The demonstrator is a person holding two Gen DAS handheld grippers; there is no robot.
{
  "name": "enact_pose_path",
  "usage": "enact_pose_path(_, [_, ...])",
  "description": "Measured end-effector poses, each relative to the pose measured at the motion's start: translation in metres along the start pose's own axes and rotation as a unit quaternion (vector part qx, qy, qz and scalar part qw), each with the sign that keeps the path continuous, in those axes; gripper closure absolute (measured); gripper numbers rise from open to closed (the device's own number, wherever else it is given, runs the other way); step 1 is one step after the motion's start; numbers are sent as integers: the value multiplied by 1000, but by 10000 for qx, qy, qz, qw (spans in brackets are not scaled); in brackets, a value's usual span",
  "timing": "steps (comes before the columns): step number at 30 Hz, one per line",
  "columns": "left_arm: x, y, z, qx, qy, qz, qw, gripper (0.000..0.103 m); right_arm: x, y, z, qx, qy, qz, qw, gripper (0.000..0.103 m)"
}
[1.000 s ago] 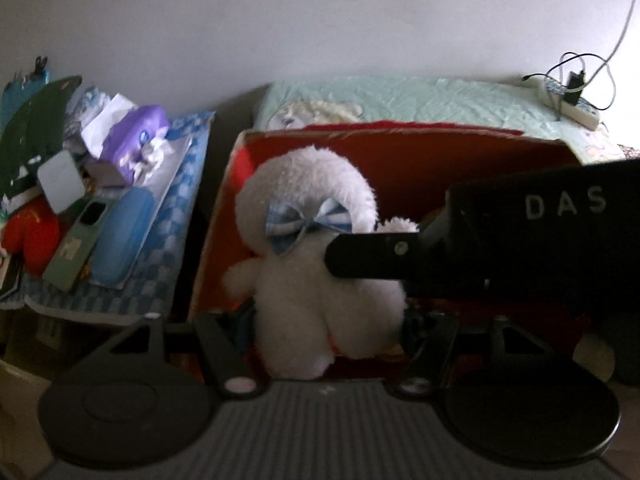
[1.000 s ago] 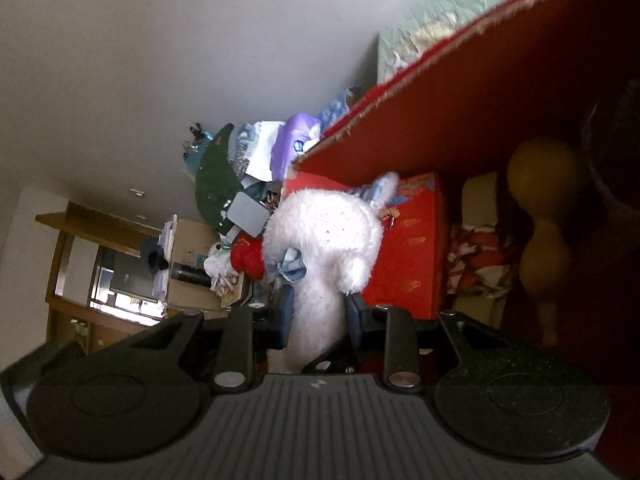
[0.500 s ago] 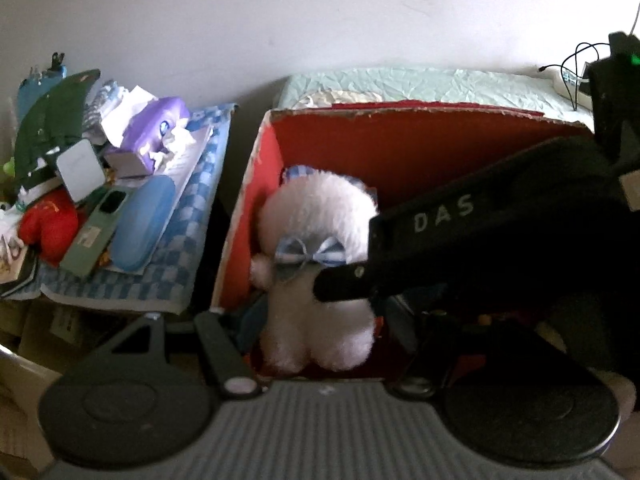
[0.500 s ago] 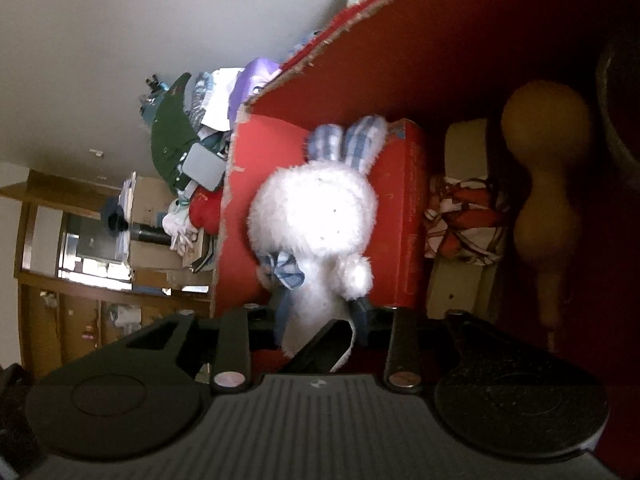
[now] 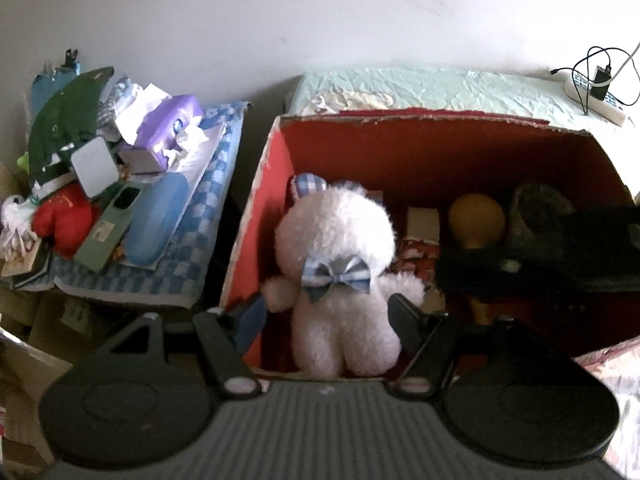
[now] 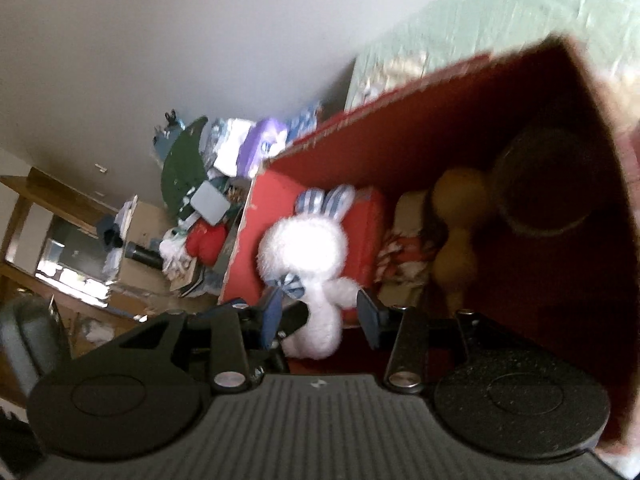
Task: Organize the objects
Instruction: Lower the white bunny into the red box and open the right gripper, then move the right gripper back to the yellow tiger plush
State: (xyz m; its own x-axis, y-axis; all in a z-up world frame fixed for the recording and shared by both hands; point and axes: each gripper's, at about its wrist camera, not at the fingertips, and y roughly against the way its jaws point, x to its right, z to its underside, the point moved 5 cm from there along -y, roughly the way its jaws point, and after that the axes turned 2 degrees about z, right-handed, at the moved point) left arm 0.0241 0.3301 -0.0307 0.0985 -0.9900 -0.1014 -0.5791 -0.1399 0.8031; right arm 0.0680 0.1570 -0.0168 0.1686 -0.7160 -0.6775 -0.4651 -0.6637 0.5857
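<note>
A white plush bunny (image 5: pixel 336 240) with blue checked ears and a bow stands upright at the left end of the red cardboard box (image 5: pixel 260 216). My left gripper (image 5: pixel 328 314) is open around its lower body, with the fingertips beside the arms and not squeezing the body. My right gripper (image 6: pixel 320 308) is open too; the bunny (image 6: pixel 304 248) shows between its pads with a gap on each side. In the left wrist view one black finger (image 5: pixel 480 272) of the right gripper reaches in from the right, clear of the bunny.
The box (image 6: pixel 440 120) also holds a tan gourd (image 5: pixel 476 216), a dark round pot (image 5: pixel 536 204), a small beige carton (image 5: pixel 422 216) and red-white cloth (image 5: pixel 412 252). To its left is a cluttered blue-checked table (image 5: pixel 192 264); behind is a mint quilt (image 5: pixel 440 84) with a power strip (image 5: pixel 596 96).
A second ago the right gripper was shut on the bunny above the box. The bunny has gone down into the box; the right jaws have parted and drawn back to the right.
</note>
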Motion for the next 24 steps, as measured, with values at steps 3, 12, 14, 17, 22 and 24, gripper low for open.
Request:
enact_pose_path(3, [7,5,-4,27,12,-30,10000,32,3,19,2,334,165,129,9992,57])
enact_pose_path(12, [45,23,-13,113,-117,11,9999,30,24,82,7,1104,748,414,9902,57])
enact_pose_path(14, [56,28,-14,150,-136,-18,9998,30,30,93,8,1193,881,470,9878,57])
enact_pose_path(17, [75,36,-14,155,-148,-94,9997,30,41,108,8,1248,992,627,9852,58])
enact_pose_path(22, [106,46,-11,-69,-30,-60,10000,30,59,130,10,1263,1199,864,9809,61])
enact_pose_path(24, [116,51,-10,-50,-10,-151,9999,30,67,137,11,1312,1182,892,9802,61])
